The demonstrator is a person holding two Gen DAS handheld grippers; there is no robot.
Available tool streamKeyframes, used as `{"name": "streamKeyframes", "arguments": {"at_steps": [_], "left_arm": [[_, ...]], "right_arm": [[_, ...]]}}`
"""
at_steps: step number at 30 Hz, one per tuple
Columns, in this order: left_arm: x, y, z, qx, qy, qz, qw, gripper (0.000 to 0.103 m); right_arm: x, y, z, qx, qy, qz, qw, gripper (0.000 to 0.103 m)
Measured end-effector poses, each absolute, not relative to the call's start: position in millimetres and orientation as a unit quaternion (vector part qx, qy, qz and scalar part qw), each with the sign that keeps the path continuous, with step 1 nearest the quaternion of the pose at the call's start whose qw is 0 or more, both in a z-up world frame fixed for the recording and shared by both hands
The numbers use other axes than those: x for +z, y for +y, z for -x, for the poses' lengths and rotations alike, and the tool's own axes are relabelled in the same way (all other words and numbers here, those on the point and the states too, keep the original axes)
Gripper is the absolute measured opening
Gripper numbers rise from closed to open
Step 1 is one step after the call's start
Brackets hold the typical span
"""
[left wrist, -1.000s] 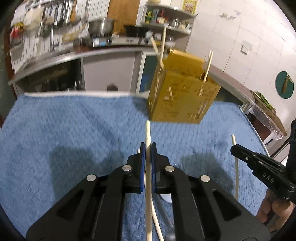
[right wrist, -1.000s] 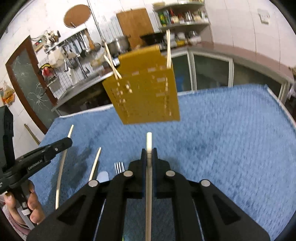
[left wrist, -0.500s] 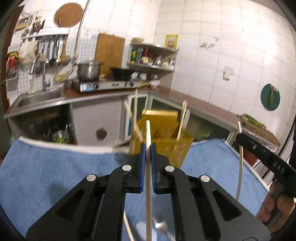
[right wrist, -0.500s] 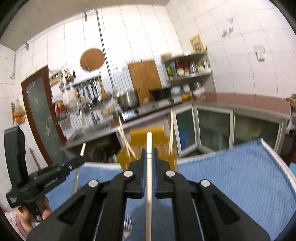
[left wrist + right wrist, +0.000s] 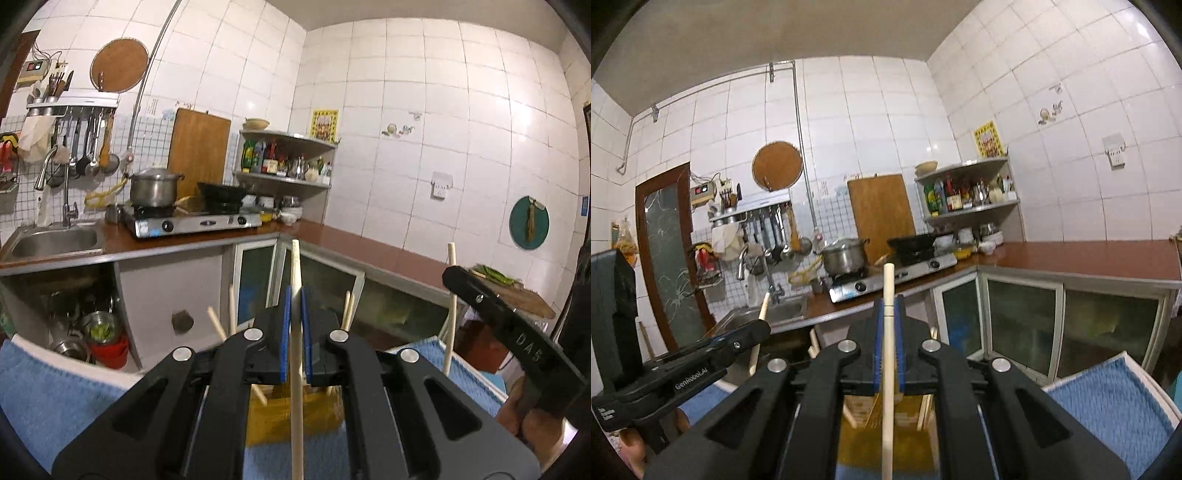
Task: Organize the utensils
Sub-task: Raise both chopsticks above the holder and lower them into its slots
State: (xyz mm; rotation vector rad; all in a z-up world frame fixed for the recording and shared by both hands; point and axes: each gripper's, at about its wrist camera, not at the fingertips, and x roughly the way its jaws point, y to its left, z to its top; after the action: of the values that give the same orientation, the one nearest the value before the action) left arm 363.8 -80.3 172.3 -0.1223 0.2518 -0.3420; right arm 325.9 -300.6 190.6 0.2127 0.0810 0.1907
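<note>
Chopstick (image 5: 295,369) clamped; door (image 5: 670,258) right-view only

Black claw (image 5: 294,314), blue pads (image 5: 283,325), silver screws (image 5: 253,334)

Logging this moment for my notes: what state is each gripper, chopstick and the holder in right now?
Left gripper: shut on a pale wooden chopstick.
Right gripper: shut on a second pale wooden chopstick.
Yellow perforated utensil holder: upright on the blue towel, already holding several chopsticks.
Steel pot: lidded, on the stove.
</note>
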Motion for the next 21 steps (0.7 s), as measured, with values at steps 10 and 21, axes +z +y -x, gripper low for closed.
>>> {"name": "streamKeyframes", "arguments": {"at_steps": [10,21], "left_arm": [[179.8,-85.2,-412.0,-0.158,0.079,0.066,0.982,0.004],[192.2,-103.2,-452.0,-0.125,0.019,0.040,0.991,0.004]], "right_arm": [[194.9,-296.9,-373.7,0.060,-0.003,-0.095,0.994,0.006],[201.6,-288.9,-404.5,0.051,-0.061,-0.097,0.992,0.006]]}}
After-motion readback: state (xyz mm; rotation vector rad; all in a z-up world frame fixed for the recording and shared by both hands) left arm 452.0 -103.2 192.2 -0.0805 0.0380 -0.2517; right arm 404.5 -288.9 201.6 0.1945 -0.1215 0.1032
